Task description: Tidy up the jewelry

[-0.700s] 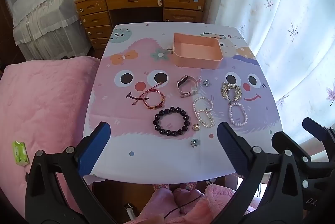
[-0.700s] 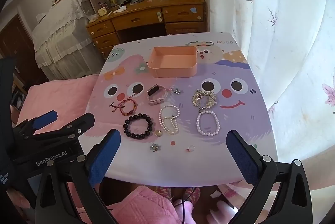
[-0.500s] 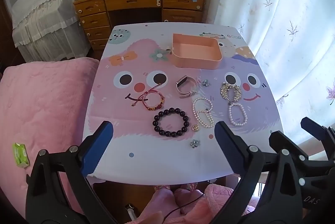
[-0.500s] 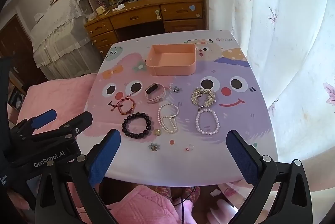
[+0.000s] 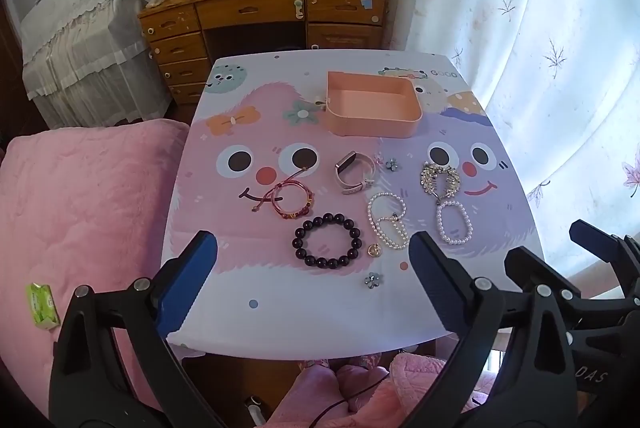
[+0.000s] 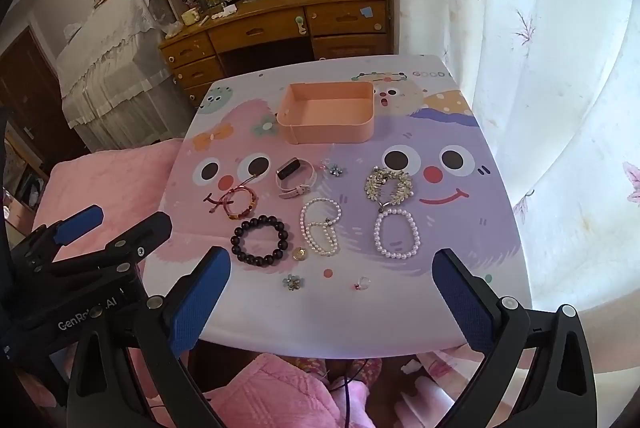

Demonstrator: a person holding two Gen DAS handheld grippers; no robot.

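Overhead, both the left gripper [image 5: 312, 276] and the right gripper [image 6: 332, 292] hang with jaws spread wide, nothing between them. On the cartoon-printed table [image 5: 280, 324], the empty peach plastic tray [image 5: 373, 104] sits at the far side. Nearer than the tray lie the dark round-bead bracelet [image 5: 328, 240], white pearl bracelets [image 6: 397, 234] and red cord bracelets [image 5: 289, 198].

tray [image 5: 374, 118] at table [image 5: 280, 316] far side | watch [image 5: 354, 177] before it | bracelets [image 5: 328, 246] nearer
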